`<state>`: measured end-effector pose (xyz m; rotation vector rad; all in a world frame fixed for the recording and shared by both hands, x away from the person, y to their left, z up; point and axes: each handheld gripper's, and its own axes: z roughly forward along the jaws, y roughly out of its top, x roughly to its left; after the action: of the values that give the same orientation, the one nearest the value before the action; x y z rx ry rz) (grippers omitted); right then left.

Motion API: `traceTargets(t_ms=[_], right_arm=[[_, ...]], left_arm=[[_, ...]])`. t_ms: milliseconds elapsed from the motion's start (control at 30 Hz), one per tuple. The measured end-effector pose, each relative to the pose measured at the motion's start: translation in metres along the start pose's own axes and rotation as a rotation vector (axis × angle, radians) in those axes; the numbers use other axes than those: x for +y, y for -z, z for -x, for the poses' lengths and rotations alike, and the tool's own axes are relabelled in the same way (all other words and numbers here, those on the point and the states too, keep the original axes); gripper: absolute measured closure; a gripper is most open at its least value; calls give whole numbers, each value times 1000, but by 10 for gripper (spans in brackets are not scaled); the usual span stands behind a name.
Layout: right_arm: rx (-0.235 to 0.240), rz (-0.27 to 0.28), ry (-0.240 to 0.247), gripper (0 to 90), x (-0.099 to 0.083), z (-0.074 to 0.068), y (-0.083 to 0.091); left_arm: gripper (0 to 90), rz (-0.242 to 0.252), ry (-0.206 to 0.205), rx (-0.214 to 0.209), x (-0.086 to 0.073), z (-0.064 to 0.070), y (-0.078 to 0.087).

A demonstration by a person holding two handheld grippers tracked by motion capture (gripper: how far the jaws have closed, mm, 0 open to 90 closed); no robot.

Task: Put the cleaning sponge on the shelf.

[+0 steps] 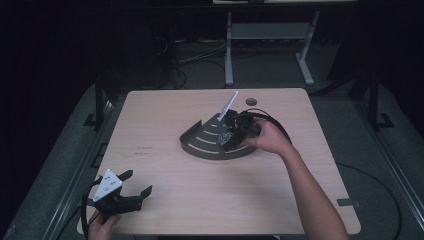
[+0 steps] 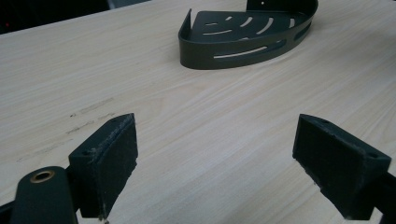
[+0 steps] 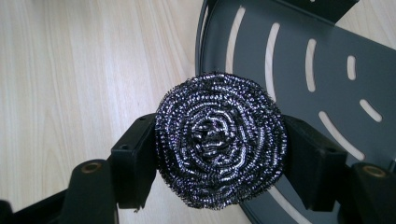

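Right claw (image 3: 219, 154) grips steel scourer (image 3: 219, 140) over slotted tray (image 3: 327, 79).

A round steel-wool scourer (image 3: 219, 144), silver and dark, is at the centre of the frame over the rim of a dark slotted corner tray (image 3: 327, 70), centre right.

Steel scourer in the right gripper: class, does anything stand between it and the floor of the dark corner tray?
Nothing visible does. The right gripper holds the steel scourer over the rim of the dark corner tray, whose slotted floor looks bare beside it. The left gripper sits far off.
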<state>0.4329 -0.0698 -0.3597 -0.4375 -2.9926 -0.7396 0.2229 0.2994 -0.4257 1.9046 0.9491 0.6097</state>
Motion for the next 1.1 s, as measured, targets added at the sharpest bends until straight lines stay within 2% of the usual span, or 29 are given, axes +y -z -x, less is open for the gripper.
traceTargets(t_ms=[100,300,400,733,1100], right_arm=[[0,2,-3,318,-1,3,-1],[7,2,-45,318,-3,17,-11],[10,5,-51,318,-4,22,-15],[0,-5,-76,318,-4,36,-17],[-10,-15,-101,316,-5,43,-28]], left_arm=[[133,1,1,-1,0,0,0],[132,0,0,-3,0,1,-1],[133,-2,1,-2,0,1,-1],[133,1,3,-3,0,0,-2],[133,2,2,-1,0,0,-1]])
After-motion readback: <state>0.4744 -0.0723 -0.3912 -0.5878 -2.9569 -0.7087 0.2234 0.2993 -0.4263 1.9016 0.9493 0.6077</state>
